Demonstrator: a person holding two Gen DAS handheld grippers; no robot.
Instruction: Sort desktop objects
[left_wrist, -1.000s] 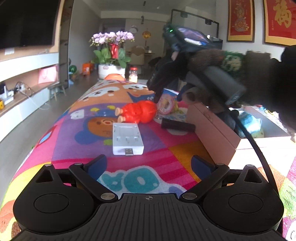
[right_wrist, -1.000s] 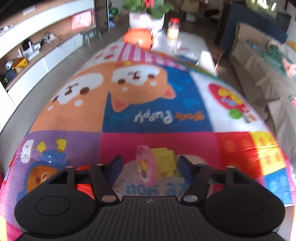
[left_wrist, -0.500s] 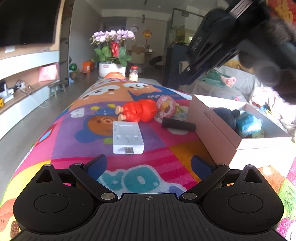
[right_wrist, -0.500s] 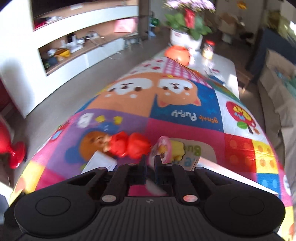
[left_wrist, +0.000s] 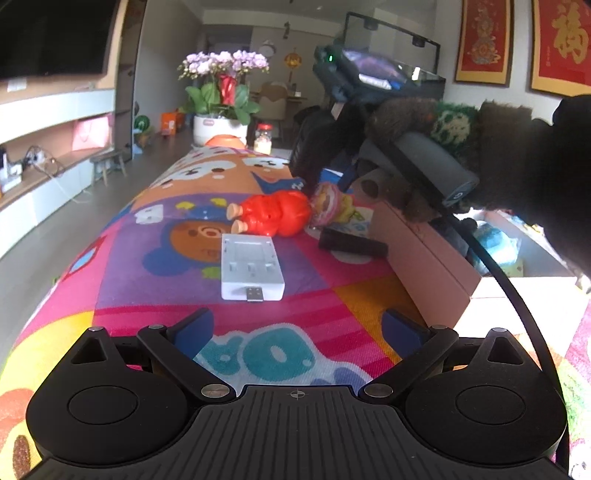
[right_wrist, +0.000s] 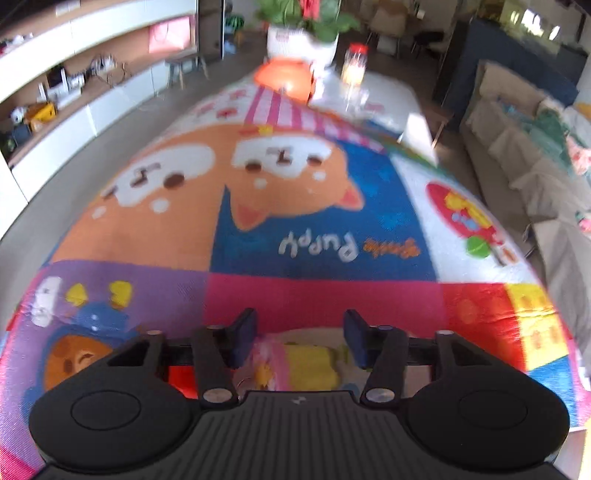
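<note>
1. The right tongs (right_wrist: 299, 338) are opening, straddling the small pink-and-yellow plastic doll (right_wrist: 295, 367) lying on the counter's colourful cartoon cloth (right_wrist: 317, 295), pads not pressing.
2. It is looking light, rigid and slick; gripping the yellow body seems best.
3. The left tongs (left_wrist: 297, 326) are hanging apart, empty.

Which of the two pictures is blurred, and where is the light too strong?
Right wrist view: the patterned mat is smeared by motion blur, and the far table end near the jar is washed out. Left wrist view: sharp, the white charger is crisp; glare whitens the box edge at right; both views bend straight lines, fisheye.
</note>
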